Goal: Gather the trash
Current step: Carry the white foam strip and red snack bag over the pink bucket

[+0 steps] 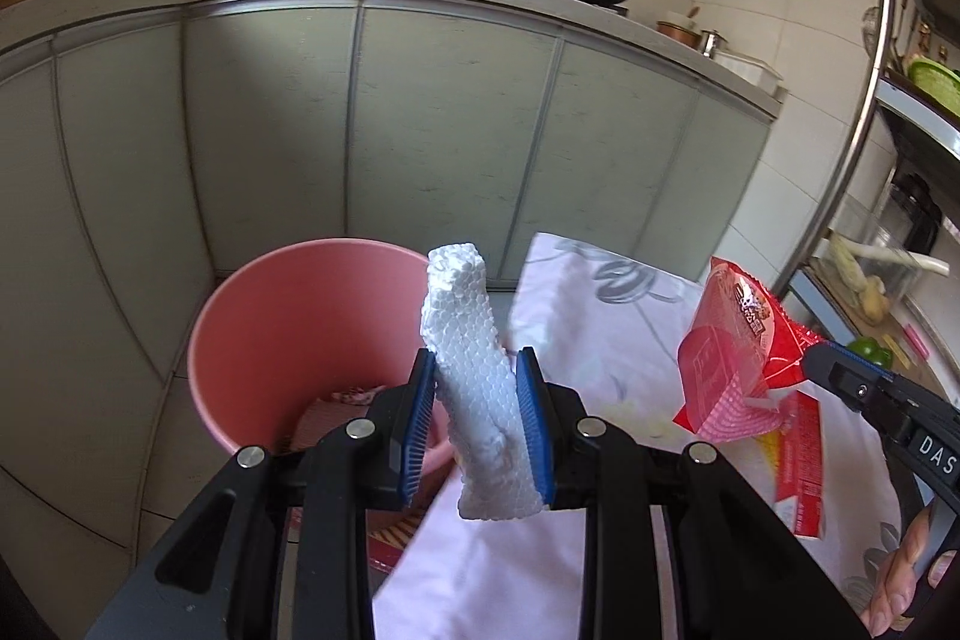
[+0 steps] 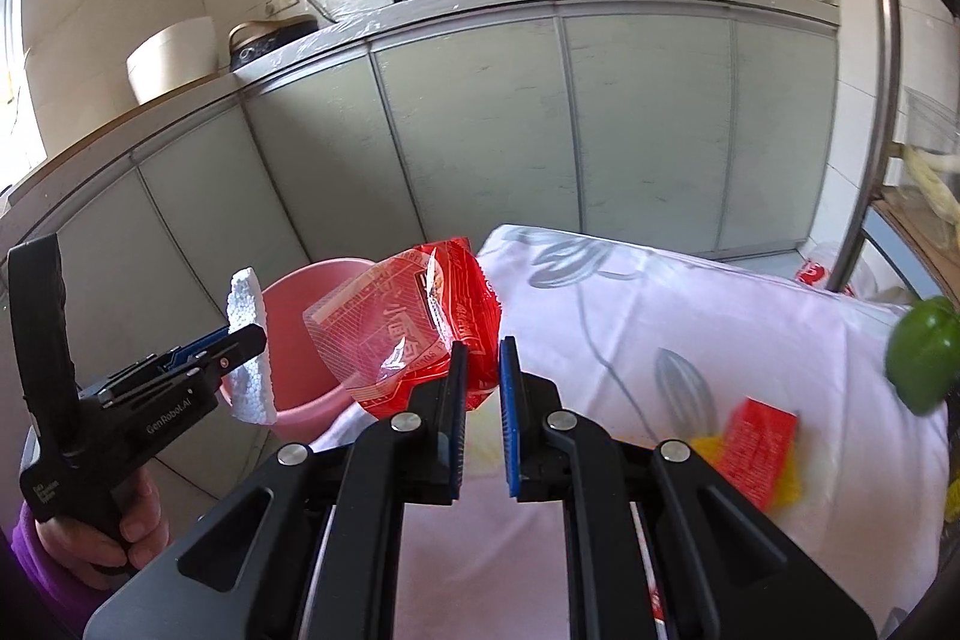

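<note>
My left gripper (image 1: 477,370) is shut on a white styrofoam piece (image 1: 474,376), held upright over the near right rim of a pink bucket (image 1: 288,316). The foam also shows in the right wrist view (image 2: 249,352), next to the bucket (image 2: 300,334). My right gripper (image 2: 483,358) is shut on a red and clear plastic snack wrapper (image 2: 414,328), held above the left edge of the table. The wrapper shows at the right of the left wrist view (image 1: 735,340). Some trash lies in the bucket's bottom.
A table with a white flowered cloth (image 2: 630,316) holds a small red packet (image 2: 756,442) on yellow scraps and a green pepper (image 2: 921,352). Grey kitchen cabinets (image 1: 450,129) with pans on top stand behind. A metal shelf rack (image 1: 864,99) stands at right.
</note>
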Demonstrator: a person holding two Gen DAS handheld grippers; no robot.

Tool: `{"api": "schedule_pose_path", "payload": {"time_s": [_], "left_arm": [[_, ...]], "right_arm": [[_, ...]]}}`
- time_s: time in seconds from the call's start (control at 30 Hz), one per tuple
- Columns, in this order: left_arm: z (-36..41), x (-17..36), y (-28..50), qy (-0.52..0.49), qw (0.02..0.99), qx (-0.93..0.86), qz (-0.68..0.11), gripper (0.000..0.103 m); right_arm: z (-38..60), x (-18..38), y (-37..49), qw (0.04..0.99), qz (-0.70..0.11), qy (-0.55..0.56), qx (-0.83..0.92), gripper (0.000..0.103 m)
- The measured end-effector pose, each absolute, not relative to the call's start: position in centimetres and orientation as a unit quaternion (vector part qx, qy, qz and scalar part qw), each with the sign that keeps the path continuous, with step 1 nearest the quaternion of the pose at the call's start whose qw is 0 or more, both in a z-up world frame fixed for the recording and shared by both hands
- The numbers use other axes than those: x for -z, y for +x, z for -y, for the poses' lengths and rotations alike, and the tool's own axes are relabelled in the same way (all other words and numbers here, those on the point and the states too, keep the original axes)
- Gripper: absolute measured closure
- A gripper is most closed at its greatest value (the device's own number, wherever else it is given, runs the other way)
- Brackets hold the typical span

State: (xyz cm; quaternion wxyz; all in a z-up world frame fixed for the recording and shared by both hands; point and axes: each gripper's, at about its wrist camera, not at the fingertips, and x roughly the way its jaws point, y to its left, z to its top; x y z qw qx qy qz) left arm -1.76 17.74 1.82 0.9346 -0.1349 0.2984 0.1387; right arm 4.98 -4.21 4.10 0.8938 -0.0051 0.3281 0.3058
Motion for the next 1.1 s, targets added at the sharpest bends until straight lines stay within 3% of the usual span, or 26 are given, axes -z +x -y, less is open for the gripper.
{"api": "schedule_pose_path", "payload": {"time_s": [1.1], "left_arm": [[-28.3,2.5,-2.9,-0.202,0.904,-0.215,-0.309,0.076]], "right_arm": [[-8.8,-1.4,6.2,0.86,-0.354,-0.07,-0.36,0.092]]}}
